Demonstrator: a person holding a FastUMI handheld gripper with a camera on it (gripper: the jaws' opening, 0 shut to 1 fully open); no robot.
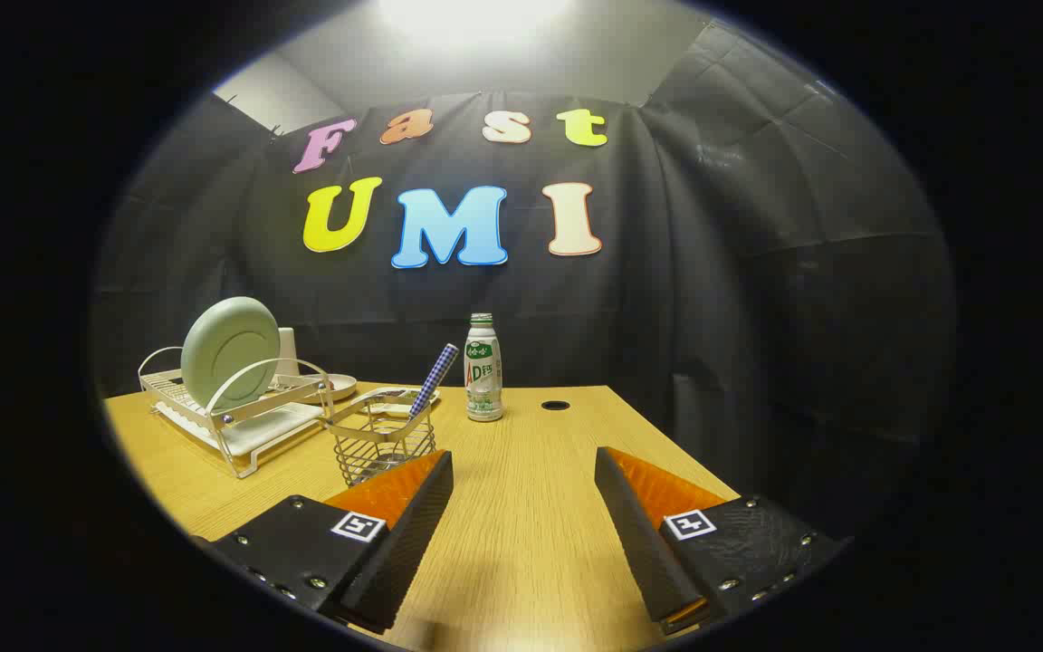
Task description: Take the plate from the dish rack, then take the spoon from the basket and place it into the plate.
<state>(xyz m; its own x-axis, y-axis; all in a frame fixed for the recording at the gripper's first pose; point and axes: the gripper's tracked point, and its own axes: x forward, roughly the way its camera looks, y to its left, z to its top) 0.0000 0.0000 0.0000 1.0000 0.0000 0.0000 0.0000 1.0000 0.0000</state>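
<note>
The gripper (523, 521) hangs above the table (531, 543), fingers wide apart, holding nothing. The plate (229, 351) stands upright in the dish rack (236, 407), ahead and to the left. The spoon (434, 378) leans in the basket (381, 445), just beyond the left finger. Risk: reaching for the plate may clip the basket and tip it.

The gripper (523, 507) hangs with its fingers spread over bare table (540, 543), nothing between them. Ahead, open wood runs toward the far edge, where a bottle (483, 369) stands beside a small round hole (555, 405). Toward the far left corner, the wire basket (383, 442) with a spoon handle (434, 378) stands just beyond the left finger, the dish rack (236, 407) behind it.
</note>
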